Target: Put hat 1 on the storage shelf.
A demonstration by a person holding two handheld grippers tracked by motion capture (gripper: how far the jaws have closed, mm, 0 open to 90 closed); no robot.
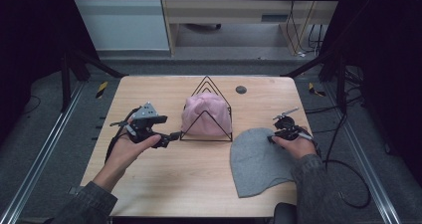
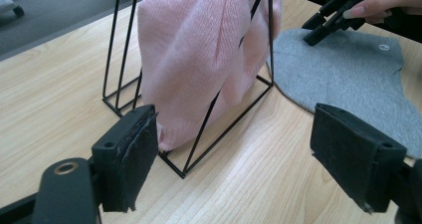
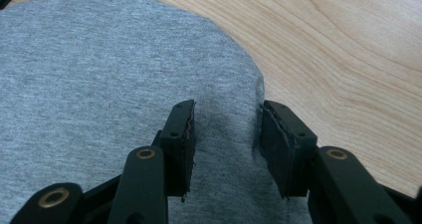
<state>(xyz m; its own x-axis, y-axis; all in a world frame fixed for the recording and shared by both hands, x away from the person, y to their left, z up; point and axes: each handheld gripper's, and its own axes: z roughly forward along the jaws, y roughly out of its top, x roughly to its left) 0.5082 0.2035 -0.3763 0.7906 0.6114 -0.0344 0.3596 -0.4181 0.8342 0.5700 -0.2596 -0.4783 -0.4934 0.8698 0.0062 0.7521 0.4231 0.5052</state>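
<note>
Right hand-held gripper (image 3: 226,149) at the grey beanie (image 3: 99,84)

Its half-open jaws straddle the beanie's edge at 3 o'clock, pads not yet pressing the fabric.

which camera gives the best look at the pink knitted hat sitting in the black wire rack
The left gripper view: the pink knitted hat appears close up there, its knit texture and the black wire rack around it plain. The high view shows the hat small, in the middle of the table.
</note>
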